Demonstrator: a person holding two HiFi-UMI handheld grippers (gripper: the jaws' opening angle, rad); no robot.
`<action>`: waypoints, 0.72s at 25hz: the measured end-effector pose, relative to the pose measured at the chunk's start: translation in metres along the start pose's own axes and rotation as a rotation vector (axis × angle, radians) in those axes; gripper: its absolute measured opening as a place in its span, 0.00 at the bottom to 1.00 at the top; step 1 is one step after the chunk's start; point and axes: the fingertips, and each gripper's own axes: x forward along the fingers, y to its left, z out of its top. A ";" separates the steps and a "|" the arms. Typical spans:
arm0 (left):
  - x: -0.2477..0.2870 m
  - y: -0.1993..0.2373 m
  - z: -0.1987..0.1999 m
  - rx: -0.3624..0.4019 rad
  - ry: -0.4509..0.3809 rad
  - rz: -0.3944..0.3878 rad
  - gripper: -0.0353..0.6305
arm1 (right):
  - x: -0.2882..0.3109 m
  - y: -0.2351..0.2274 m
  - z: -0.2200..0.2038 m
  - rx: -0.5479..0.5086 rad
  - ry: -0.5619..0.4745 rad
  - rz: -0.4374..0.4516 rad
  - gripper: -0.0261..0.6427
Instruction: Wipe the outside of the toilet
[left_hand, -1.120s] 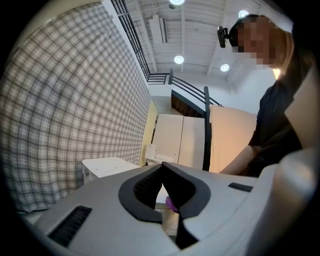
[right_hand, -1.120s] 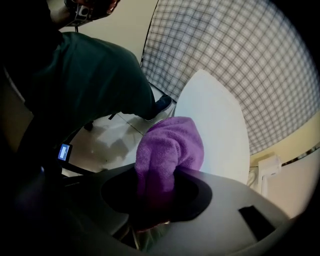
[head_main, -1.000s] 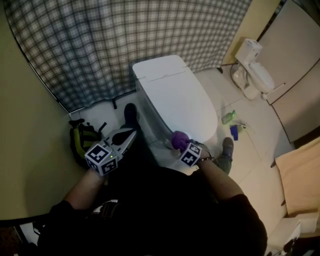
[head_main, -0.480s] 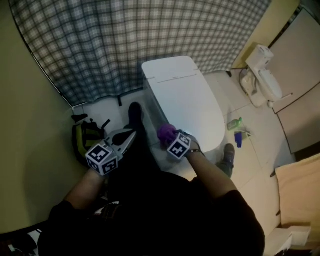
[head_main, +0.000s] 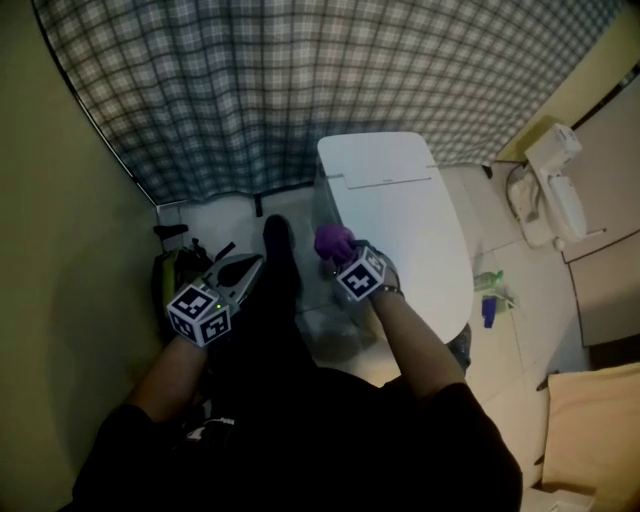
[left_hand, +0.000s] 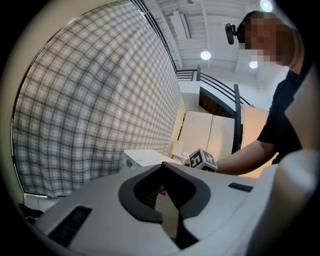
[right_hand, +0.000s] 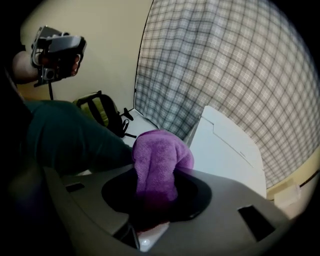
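A person's right gripper (head_main: 341, 252), jaws clamped on a bunched purple cloth (head_main: 331, 240), brings it to the near side of the white toilet (head_main: 400, 215), apparently to wipe below the closed lid; the left gripper (head_main: 256, 264), jaws nearly together on nothing, hangs clear near the checked curtain (head_main: 300, 80)

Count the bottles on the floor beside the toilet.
2. A green bottle and a blue bottle just below it in the head view, both on the floor beside the toilet's front end. Others may be hidden behind the person.
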 end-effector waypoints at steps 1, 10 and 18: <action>0.001 0.010 -0.001 -0.006 0.005 0.009 0.06 | 0.008 -0.008 0.009 0.009 -0.014 -0.003 0.24; -0.001 0.063 -0.014 -0.062 0.059 0.061 0.06 | 0.068 -0.070 0.089 0.089 -0.102 -0.012 0.24; -0.020 0.079 -0.023 -0.075 0.106 0.074 0.06 | 0.105 -0.125 0.141 0.203 -0.139 -0.065 0.24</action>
